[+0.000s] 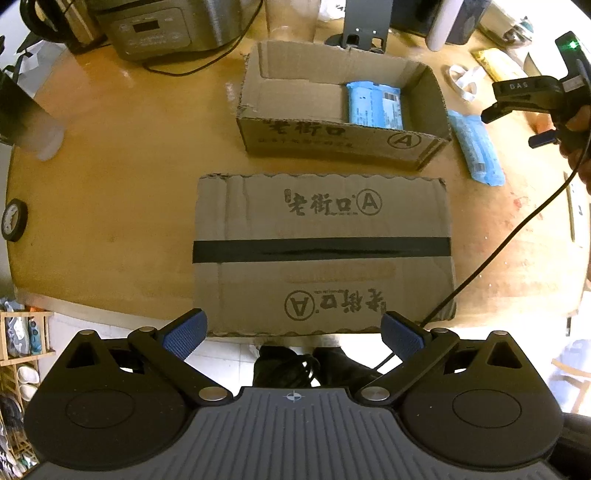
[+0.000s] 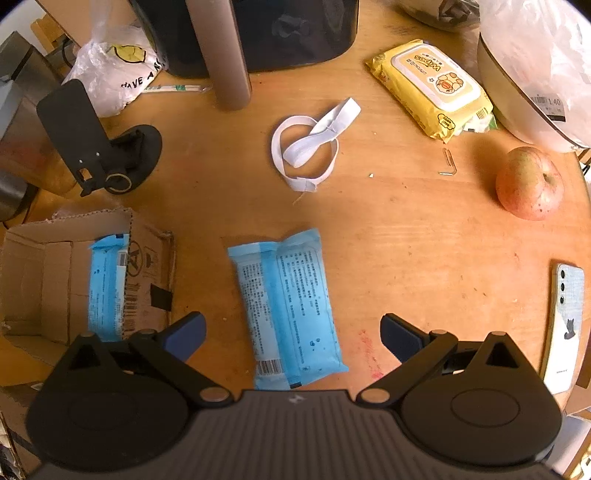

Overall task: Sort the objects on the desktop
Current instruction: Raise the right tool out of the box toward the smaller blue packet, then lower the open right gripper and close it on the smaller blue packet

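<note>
An open cardboard box (image 1: 436, 110) sits mid-table with one blue tissue pack (image 1: 375, 105) inside it. A second blue pack (image 2: 288, 306) lies flat on the wood just right of the box (image 2: 147, 266), also seen as the blue pack (image 1: 476, 147) in the left wrist view. My right gripper (image 2: 291, 338) hovers open over that loose pack's near end, fingers apart on either side. My left gripper (image 1: 291, 338) is open at the table's near edge, straddling a flat taped cardboard lid (image 1: 321, 251). In the left wrist view the right gripper (image 1: 532, 99) is held by a hand at the far right.
A white elastic band (image 2: 306, 147), yellow wipes pack (image 2: 432, 88), paper clip (image 2: 448, 162), apple (image 2: 528, 182) and phone (image 2: 565, 325) lie around the right side. A black stand (image 2: 96, 144), a tape roll (image 1: 14, 219), a cooker (image 1: 162, 26) and a cable (image 1: 517, 229) are also present.
</note>
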The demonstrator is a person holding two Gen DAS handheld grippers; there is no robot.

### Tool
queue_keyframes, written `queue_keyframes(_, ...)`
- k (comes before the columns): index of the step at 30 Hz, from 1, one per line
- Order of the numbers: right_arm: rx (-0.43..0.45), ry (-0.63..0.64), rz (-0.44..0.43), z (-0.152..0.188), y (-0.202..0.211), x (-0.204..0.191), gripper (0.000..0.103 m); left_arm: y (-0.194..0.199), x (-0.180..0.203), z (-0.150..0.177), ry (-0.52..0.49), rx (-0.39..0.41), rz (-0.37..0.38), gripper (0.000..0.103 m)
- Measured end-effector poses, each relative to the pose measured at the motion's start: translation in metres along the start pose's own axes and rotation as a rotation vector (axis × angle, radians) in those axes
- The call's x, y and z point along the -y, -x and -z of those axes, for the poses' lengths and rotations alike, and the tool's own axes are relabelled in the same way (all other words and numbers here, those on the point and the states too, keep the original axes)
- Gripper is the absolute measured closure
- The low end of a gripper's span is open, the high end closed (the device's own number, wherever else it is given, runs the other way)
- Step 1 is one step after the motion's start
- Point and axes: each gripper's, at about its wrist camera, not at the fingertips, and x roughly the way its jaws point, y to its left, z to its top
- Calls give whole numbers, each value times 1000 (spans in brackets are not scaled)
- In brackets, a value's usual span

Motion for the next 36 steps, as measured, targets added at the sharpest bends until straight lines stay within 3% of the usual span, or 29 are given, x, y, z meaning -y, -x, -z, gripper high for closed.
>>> queue_keyframes(12,-11,-8,7,2,-8,4,0,-2,5,0,-18,-8,7,0)
queue_keyframes(36,-40,41,2,5,-69,-8,0,-8,-1,9,7,-40,-16,0)
